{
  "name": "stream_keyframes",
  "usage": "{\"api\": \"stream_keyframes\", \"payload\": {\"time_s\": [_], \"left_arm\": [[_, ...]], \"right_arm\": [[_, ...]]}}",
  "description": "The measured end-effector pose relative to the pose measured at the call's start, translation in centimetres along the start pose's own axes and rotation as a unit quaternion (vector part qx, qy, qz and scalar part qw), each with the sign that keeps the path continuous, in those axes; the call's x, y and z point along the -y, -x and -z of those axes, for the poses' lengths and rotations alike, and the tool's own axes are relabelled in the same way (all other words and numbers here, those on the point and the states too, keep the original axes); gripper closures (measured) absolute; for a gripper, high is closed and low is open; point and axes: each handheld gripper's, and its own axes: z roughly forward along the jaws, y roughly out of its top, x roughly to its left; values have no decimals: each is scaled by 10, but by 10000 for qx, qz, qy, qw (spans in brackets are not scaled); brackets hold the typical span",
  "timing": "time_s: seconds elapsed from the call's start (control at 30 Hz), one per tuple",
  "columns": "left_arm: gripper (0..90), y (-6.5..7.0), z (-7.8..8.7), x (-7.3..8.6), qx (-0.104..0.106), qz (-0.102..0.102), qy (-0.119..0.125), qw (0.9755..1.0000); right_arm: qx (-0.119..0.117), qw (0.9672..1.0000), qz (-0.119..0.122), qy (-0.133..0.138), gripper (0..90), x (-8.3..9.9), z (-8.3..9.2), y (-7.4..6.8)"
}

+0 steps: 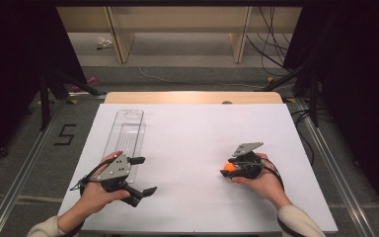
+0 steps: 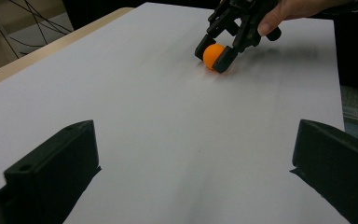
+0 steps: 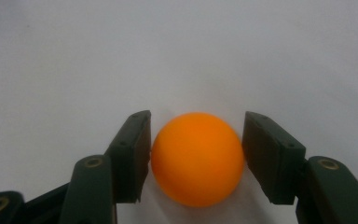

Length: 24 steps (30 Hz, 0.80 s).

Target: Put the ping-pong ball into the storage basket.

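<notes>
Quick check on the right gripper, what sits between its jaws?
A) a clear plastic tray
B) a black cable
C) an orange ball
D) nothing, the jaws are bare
C: in the right gripper view the orange ball sits between the two black jaws of the right gripper, which close in on both of its sides; the left gripper view shows the same ball on the white table.

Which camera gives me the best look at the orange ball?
The right gripper view: the orange ball sits large and sharp between that claw's two black jaws. The left gripper view shows it small and far off; the high view shows a tiny orange speck.
</notes>
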Motion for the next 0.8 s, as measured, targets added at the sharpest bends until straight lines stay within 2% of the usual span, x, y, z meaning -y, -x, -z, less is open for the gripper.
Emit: {"api": "stream_keyframes", "payload": {"time_s": [0.2, 0.43, 0.8], "left_arm": [[0, 0, 0, 0, 4, 1, -2, 10000], [0, 0, 0, 0, 4, -2, -2, 10000], [0, 0, 0, 0, 16, 3, -7, 10000]], "right_arm": [[-23, 10000, 50, -15, 508, 0, 0, 0], [12, 10000, 74, 26, 511, -1, 2, -1], [19, 9997, 43, 259, 512, -5, 9, 0]]}}
